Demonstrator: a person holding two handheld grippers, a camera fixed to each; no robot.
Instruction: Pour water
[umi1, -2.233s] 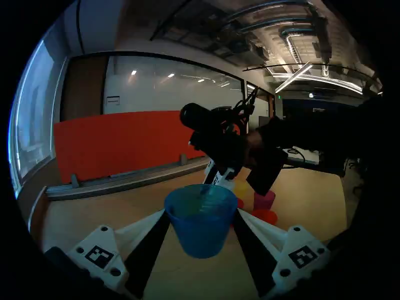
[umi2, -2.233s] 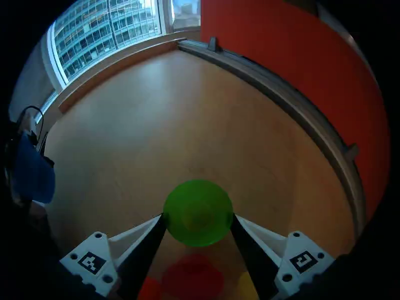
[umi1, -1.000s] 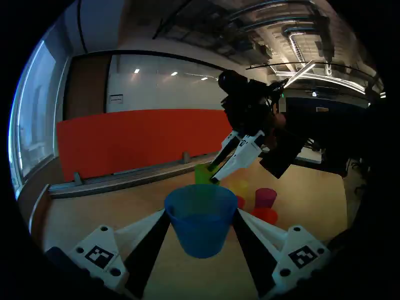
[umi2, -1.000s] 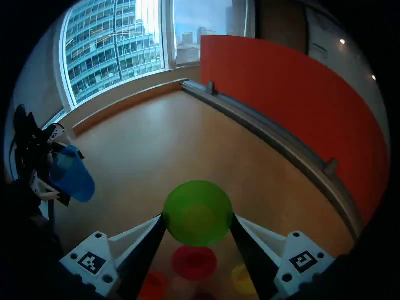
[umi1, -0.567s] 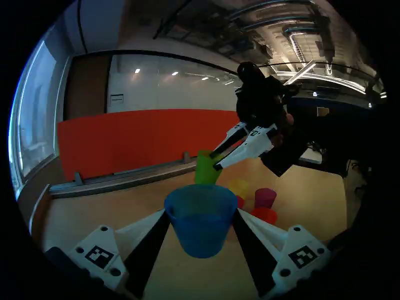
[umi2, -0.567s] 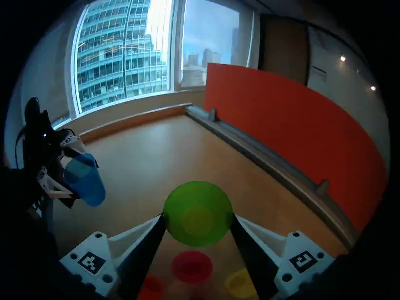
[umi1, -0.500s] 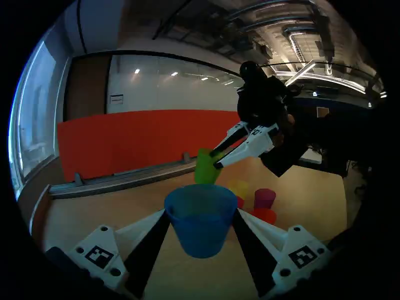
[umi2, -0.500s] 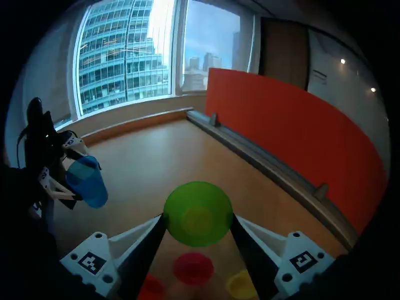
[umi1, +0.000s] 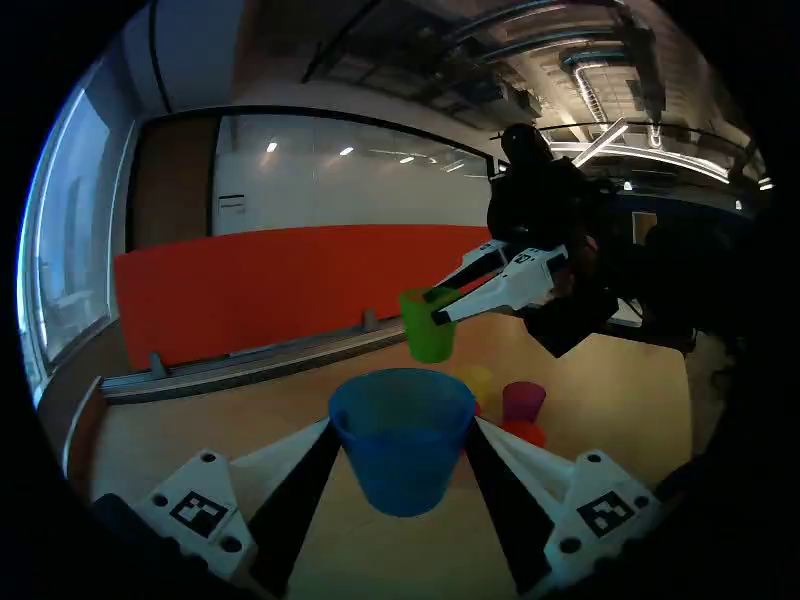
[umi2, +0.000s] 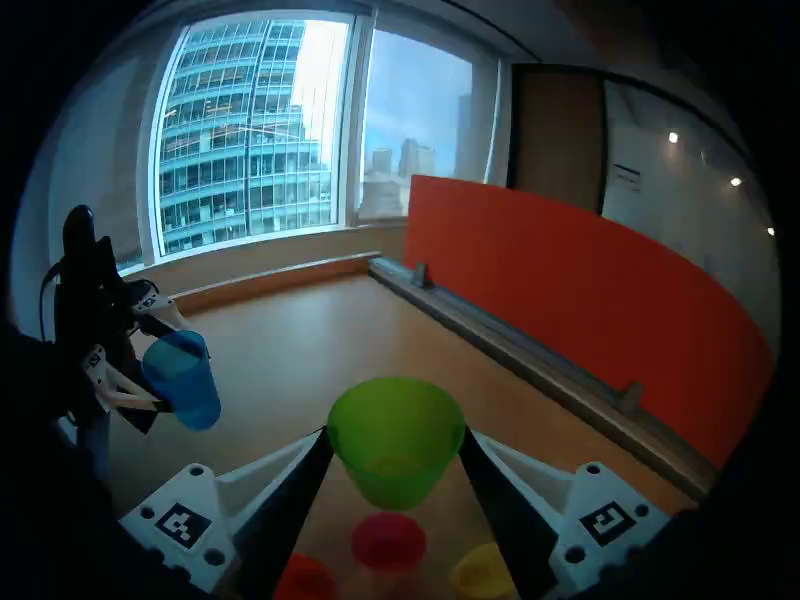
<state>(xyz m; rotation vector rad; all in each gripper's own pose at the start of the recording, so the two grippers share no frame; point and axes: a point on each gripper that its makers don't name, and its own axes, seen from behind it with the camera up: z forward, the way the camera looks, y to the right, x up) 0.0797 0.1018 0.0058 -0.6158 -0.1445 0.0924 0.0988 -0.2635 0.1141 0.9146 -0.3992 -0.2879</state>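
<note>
**Kid:** What is the left gripper (umi1: 400, 428) holding?

**Helper:** A blue cup (umi1: 402, 465). Both fingers press on its sides, so it has a tight hold. The cup stands straight up in the air, over the wooden table (umi1: 200, 420).

**Kid:** And the right gripper (umi2: 397, 432)?

**Helper:** It squeezes a green cup (umi2: 397, 470) the same way, one finger on each side. That cup is straight up too, and it is off the table. In the left gripper view it hangs higher than the blue cup and farther back.

**Kid:** Are the two cups touching?

**Helper:** No, they are well apart. I see no water running between them.

**Kid:** Where is the water?

**Helper:** The bottom part of the blue cup looks darker, so I think the water is in there. The green cup looks empty inside, but I cannot be sure.

**Kid:** So is the pouring done?

**Helper:** I think it may be, if the green cup was the one to tip. If the blue cup is the one to pour, it is not yet tipped. All that looks left is to set the cups down by the red cup (umi2: 388, 543) and the yellow cup (umi2: 480, 572) on the table.
</note>
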